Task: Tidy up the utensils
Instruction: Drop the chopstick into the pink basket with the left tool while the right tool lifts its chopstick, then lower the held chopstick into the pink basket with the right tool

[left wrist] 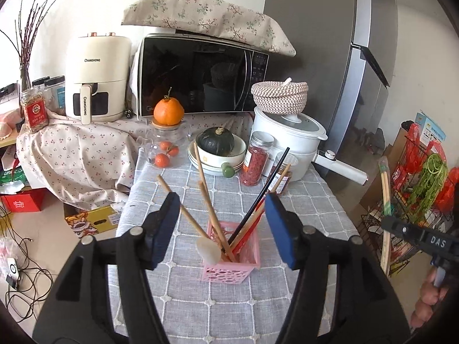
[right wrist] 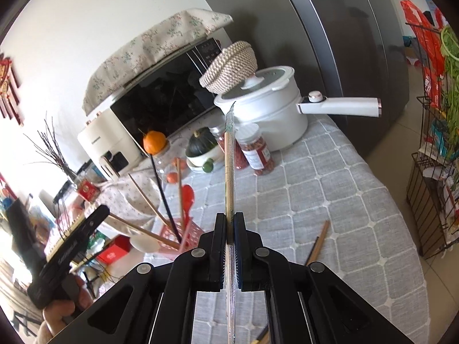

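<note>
A pink perforated holder (left wrist: 232, 266) stands on the grey checked tablecloth (left wrist: 301, 206). It holds several wooden chopsticks (left wrist: 210, 206), a black chopstick (left wrist: 258, 203), red ones and a white spoon (left wrist: 208, 250). My left gripper (left wrist: 222, 229) hangs just above and before it, open, with its blue pads on either side of the sticks and touching none. My right gripper (right wrist: 229, 223) is shut on a pair of chopsticks in a clear wrapper (right wrist: 229, 166), held up over the table to the right of the holder (right wrist: 186, 235). Loose wooden chopsticks (right wrist: 317, 246) lie on the cloth.
Behind the holder stand two spice jars (left wrist: 255, 160), stacked bowls with a dark squash (left wrist: 218, 143), a glass pot with oranges (left wrist: 166, 149) and a white long-handled pot (left wrist: 289, 140). A microwave (left wrist: 198, 74), air fryer (left wrist: 97, 80) and fridge (left wrist: 330, 57) line the back. A wire rack (right wrist: 430, 186) stands right.
</note>
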The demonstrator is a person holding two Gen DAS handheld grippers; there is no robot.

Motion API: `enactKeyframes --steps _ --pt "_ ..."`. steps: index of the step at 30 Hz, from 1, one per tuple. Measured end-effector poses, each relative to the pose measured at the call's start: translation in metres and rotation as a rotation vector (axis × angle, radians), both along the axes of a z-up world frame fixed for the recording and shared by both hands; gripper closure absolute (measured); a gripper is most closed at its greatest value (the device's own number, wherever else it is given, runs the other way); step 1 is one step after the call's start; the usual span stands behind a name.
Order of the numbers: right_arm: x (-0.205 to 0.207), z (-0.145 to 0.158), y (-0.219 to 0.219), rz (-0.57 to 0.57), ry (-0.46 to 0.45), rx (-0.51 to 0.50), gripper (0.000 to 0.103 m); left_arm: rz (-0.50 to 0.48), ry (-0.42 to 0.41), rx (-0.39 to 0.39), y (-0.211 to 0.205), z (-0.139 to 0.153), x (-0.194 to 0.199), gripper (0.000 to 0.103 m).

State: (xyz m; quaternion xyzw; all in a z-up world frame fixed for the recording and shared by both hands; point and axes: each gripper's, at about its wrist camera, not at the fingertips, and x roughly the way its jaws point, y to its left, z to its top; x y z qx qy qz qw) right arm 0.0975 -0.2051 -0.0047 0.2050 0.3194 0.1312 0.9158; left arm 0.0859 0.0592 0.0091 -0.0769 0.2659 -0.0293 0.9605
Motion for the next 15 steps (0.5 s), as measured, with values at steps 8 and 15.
enactKeyframes --steps 8,15 --pt "0.002 0.021 0.049 -0.114 -0.169 0.087 0.098 -0.012 0.124 0.062 0.049 -0.006 -0.026 0.034" --pt "0.013 0.007 0.102 -0.237 -0.335 0.079 0.098 -0.1 0.289 0.05 0.078 -0.04 -0.036 0.034"
